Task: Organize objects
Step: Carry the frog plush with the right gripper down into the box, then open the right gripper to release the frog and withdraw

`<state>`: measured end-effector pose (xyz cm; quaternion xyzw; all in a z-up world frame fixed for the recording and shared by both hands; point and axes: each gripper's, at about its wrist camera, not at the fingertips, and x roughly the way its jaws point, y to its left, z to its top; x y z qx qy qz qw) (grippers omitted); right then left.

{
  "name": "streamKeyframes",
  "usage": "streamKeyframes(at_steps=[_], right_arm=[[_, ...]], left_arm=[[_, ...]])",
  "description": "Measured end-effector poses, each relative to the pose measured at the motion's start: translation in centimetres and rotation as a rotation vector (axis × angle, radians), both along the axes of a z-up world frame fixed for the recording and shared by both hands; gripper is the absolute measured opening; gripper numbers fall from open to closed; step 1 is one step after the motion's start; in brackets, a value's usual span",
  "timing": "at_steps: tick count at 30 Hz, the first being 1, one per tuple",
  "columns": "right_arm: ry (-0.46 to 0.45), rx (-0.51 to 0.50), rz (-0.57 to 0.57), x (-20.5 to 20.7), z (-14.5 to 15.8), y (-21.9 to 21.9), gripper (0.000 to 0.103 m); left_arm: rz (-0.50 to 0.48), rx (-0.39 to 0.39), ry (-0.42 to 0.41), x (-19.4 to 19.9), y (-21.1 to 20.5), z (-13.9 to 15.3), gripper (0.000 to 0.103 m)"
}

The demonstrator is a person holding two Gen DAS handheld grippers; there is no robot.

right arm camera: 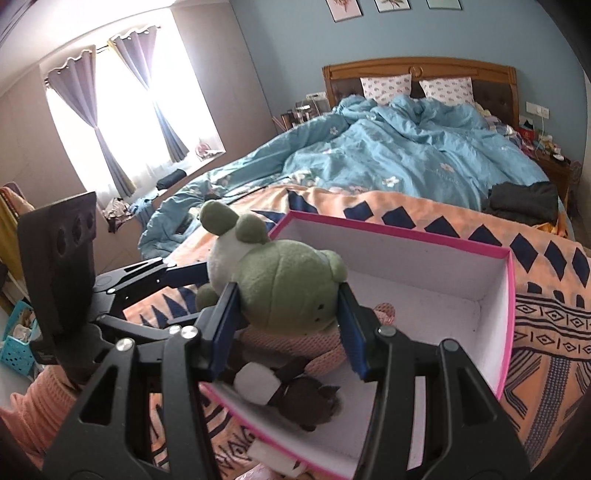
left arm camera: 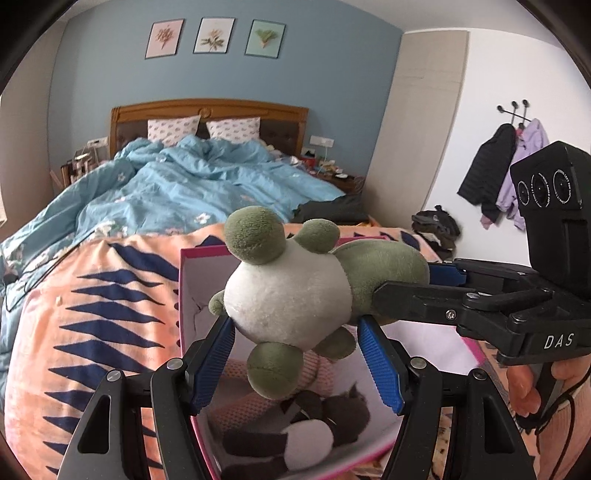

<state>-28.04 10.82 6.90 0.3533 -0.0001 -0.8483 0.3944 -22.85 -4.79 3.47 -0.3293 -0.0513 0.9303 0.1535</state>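
We're in a home bedroom here. Ahead of the claw stretches a wide bed [left arm camera: 110,295] with a carved wooden headboard [left arm camera: 208,109], two patterned white pillows [left arm camera: 173,129] and a rumpled light-blue floral duvet [left arm camera: 207,181]. Above it, three framed botanical prints [left arm camera: 214,36] hang on the blue wall. Off to the right, jackets on wall hooks [left arm camera: 495,173]; to the left, a purple-curtained bright window [right arm camera: 122,110].
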Motion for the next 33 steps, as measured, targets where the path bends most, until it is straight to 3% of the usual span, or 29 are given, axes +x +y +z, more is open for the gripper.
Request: streamKeyframes(at_steps=[15, 20, 25, 33], right_arm=[[-0.099, 0.1, -0.046, -5.7, -3.6, -2.4, 0.055], [-0.127, 0.113, -0.084, -6.7, -3.9, -2.8, 0.055], [-0.131, 0.096, -0.111, -6.3, -3.7, -1.9, 0.055], [-0.142, 0.031, -0.099, -4.2, -3.6, 0.0, 0.055]], left_arm=[[0.06, -0.065, -0.162, -5.4, 0.5, -3.4, 0.07], [0.1, -0.057, -0.182, -5.9, 0.2, -3.4, 0.07], [0.113, -0.032, -0.15, -5.3, -0.4, -3.1, 0.071], [0.107, 0.007, -0.001, -1.8, -0.8, -0.9, 0.087]])
